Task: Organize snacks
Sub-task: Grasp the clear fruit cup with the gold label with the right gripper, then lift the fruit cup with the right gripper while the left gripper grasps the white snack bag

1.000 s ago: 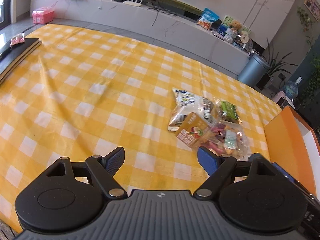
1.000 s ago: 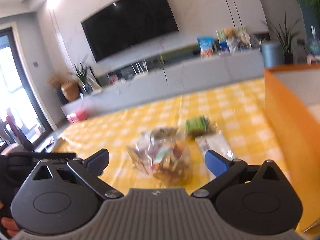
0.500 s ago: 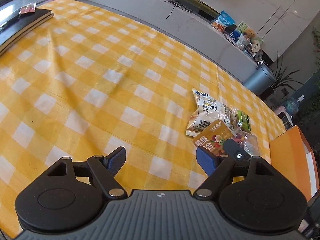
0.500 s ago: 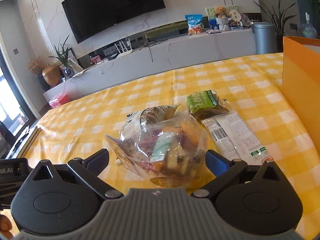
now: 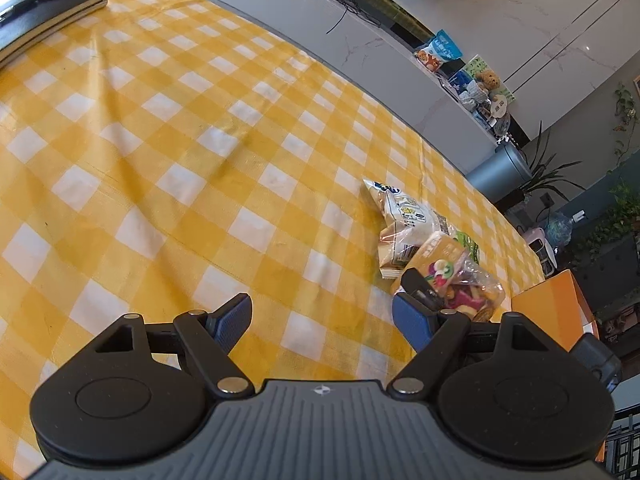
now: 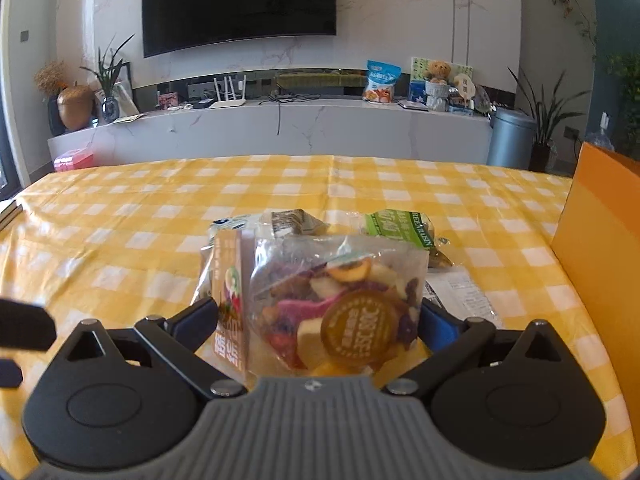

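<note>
Since earlier: your right gripper [image 6: 316,320] advanced; fruit bag [image 6: 332,304] now between its spread fingers, unclamped, on cloth [image 6: 140,208] | left gripper [image 5: 322,316] open, empty, bag rightward | right nearer.

A black television [image 6: 239,4] is mounted above the marble console [image 6: 272,128]. On the console a white router [image 6: 228,102] is placed, and a grey bin [image 6: 510,138] is seen beside it.

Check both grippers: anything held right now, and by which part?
Left gripper: nothing held, fingers open over bare tablecloth. Right gripper: fingers flank the clear dried-fruit bag at its near end, on both sides; whether they press on it cannot be told.
</note>
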The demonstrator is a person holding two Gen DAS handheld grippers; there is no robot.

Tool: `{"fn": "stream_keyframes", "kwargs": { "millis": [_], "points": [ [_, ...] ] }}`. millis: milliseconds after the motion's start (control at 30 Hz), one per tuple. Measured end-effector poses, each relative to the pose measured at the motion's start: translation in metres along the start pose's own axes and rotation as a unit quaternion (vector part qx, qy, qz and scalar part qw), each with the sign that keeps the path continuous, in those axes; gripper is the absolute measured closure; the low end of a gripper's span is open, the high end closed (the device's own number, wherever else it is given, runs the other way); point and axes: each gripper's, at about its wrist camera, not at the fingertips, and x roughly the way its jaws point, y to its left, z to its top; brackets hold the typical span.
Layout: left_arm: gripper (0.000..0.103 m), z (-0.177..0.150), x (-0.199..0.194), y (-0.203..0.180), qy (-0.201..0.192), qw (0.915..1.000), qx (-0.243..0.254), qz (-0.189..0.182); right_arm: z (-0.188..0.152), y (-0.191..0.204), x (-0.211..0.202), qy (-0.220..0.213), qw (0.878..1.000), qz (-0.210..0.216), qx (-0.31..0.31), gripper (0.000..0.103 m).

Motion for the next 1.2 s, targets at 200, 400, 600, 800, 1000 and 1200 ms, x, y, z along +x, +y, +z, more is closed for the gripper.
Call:
{"fn": "stream_keyframes", "kwargs": {
  "millis": [200, 400, 600, 800, 1000, 1200],
  "points": [
    [0.009, -0.001, 0.001, -0.003, -0.001, 0.9999, 0.011, 0.009, -0.003, -0.020, 0.019, 0.028, 0.998, 0.019, 0.058, 0.003],
    [0.009, -0.004, 0.000, -0.007, 0.001, 0.9996, 0.022, 0.017, -0.003, -0.035, 0.019, 0.009, 0.994, 0.048, 0.095, 0.017],
    [0.009, -0.005, -0.010, -0.014, -0.011, 0.9990, 0.037, 0.022, -0.004, -0.043, 0.015, 0.002, 0.991, 0.046, 0.125, 0.026],
    [0.009, -0.007, -0.018, -0.026, -0.019, 0.9973, 0.061, 0.036, -0.004, -0.050, 0.004, -0.013, 0.987, 0.056, 0.149, 0.026],
    [0.009, -0.011, -0.026, -0.044, -0.035, 0.9937, 0.091, 0.055, -0.001, -0.053, -0.008, -0.021, 0.987, 0.055, 0.151, 0.026],
    [0.009, -0.012, -0.031, -0.062, -0.031, 0.9913, 0.111, 0.064, 0.000, -0.064, -0.015, -0.035, 0.982, 0.049, 0.180, 0.026]
  ]
}}
